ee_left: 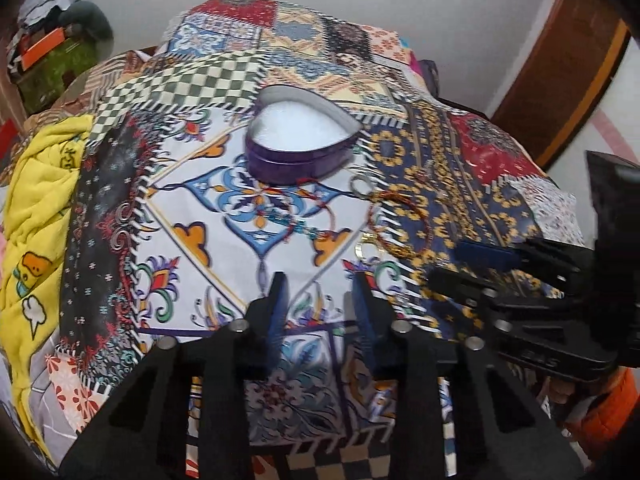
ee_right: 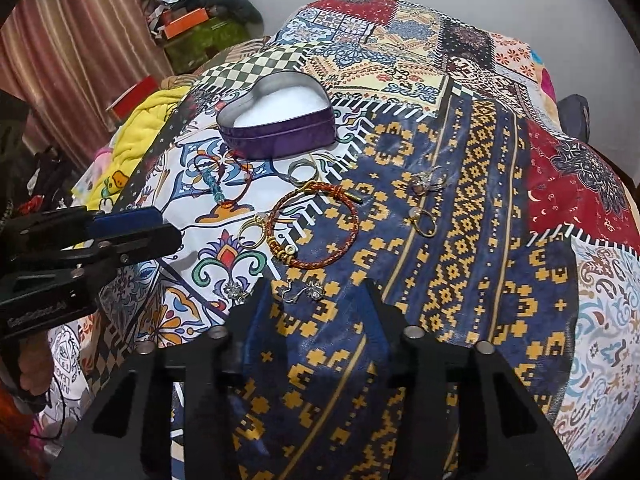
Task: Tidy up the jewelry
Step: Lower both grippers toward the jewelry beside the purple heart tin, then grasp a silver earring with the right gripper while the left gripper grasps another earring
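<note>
An open purple heart-shaped tin [ee_left: 298, 160] [ee_right: 280, 138] with white padding sits on the patchwork cloth. In front of it lie a red cord bracelet with blue beads [ee_right: 218, 188], a silver ring [ee_right: 300, 172], a braided red bracelet [ee_right: 354, 216] [ee_left: 384, 240] and a gold ring [ee_right: 252, 234]. Small silver earrings [ee_right: 310, 292] lie just ahead of my right gripper [ee_right: 316, 296], which is open and holds nothing. Two more rings [ee_right: 426, 180] [ee_right: 422, 220] lie further right. My left gripper [ee_left: 320, 292] is open and holds nothing, short of the beaded bracelet [ee_left: 296, 220].
The patterned cloth [ee_right: 460, 280] covers a raised surface that drops away on all sides. A yellow quilt [ee_left: 36, 216] lies at the left. Boxes and clutter [ee_right: 192, 24] stand at the back by a curtain. A wooden door frame [ee_left: 568, 72] is at the far right.
</note>
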The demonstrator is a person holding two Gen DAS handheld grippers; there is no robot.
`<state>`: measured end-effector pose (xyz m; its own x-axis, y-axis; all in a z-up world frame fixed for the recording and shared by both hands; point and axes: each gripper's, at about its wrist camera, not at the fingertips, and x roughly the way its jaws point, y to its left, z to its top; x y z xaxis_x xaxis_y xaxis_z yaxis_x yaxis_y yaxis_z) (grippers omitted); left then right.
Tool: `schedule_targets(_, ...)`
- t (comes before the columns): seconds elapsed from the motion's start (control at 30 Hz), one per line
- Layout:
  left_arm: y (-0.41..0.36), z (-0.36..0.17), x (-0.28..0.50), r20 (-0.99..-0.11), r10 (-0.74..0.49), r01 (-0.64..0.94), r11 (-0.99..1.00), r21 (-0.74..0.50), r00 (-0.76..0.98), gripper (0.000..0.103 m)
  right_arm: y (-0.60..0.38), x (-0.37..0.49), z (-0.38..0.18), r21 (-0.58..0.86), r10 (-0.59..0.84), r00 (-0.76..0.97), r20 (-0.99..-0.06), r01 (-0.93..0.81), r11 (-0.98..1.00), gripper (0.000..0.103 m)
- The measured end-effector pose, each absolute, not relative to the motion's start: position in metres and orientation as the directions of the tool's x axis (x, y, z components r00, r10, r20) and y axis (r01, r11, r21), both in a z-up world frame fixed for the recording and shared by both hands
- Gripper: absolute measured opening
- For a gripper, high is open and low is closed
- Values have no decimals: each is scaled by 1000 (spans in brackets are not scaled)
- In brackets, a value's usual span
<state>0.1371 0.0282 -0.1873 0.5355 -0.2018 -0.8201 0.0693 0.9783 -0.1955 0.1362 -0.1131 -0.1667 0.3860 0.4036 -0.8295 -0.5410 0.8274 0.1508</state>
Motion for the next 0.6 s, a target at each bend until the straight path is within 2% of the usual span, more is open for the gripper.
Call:
schedule_targets(0.13,18,-188,135,-821,-236,120,972,-203,520,20,-110,136,-171,119,380,406,-831,-538,835,26)
schedule_targets(0.2,14,-189,134,-822,-250,139,968,-208,512,20,-112,137,-171,128,387,406,-828,-535,835,22)
schedule_targets(0.27,8,-190,134,-823,-269,158,963,-219,501,20,-113,136,-172,130,390,411,-824,-533,836,14)
schedule_targets(0.6,-10,-204,141,-839,-303,190,952,-241,452,20,-122,137,-170,159,404,415,-815,-510,845,9)
